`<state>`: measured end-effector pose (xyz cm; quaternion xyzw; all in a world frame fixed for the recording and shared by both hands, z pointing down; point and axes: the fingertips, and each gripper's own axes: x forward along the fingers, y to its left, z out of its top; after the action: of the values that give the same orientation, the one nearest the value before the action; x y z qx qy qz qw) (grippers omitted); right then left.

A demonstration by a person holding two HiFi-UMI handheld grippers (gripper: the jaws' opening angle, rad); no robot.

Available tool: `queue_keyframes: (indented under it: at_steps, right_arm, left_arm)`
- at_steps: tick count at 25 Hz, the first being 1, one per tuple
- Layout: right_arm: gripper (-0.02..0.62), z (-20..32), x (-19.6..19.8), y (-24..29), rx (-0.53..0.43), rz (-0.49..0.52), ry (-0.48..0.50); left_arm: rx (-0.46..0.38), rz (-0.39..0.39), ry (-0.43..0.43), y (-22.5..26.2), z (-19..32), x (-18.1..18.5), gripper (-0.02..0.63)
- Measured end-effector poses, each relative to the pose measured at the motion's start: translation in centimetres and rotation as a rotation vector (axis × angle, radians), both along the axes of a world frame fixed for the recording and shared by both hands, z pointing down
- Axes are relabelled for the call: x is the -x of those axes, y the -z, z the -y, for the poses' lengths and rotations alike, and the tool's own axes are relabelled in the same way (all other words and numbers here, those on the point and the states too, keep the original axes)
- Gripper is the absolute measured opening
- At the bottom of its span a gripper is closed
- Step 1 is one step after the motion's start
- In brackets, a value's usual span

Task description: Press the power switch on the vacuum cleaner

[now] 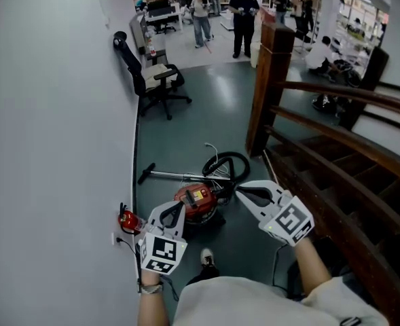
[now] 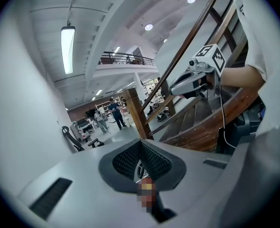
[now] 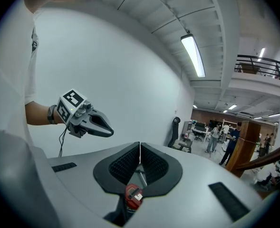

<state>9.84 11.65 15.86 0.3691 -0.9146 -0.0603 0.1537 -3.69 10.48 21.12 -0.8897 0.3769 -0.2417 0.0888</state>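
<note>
Red vacuum (image 1: 197,202) sits on the grey floor (image 1: 206,114) right below me, close to the wall (image 1: 50,114), hose (image 1: 228,163) looped just behind it. Left claw (image 1: 180,207) is closed tip to tip with nothing in it; right claw (image 1: 241,194) is the same, maybe a hairline slit, also empty; both hang over the vacuum, apart from it as far as I can judge.

Worries from here: I honestly can't pick out the switch from up top, just a pale label patch on the lid, so I could jab the wrong spot; the body looks rounded, so a closed tip might skid off sideways; a push that isn't straight down could shove the canister across that smooth floor; the hose loop sits near enough to snag a claw going in.
</note>
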Motion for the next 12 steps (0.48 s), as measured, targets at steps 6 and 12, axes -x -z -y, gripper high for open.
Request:
queue_keyframes:
  at_steps: [6,12]
  right_arm:
    - [0.029,2.1,0.4,-1.4,0.007,-0.053,0.002]
    - [0.029,4.6,0.7,-3.1,-0.012,-0.145,-0.018]
  left_arm:
    - [0.004,0.010,-0.010,-0.5,2.2,0.5,0.000]
    - [0.019,0.065,-0.012,-2.4,4.6,1.5,0.000]
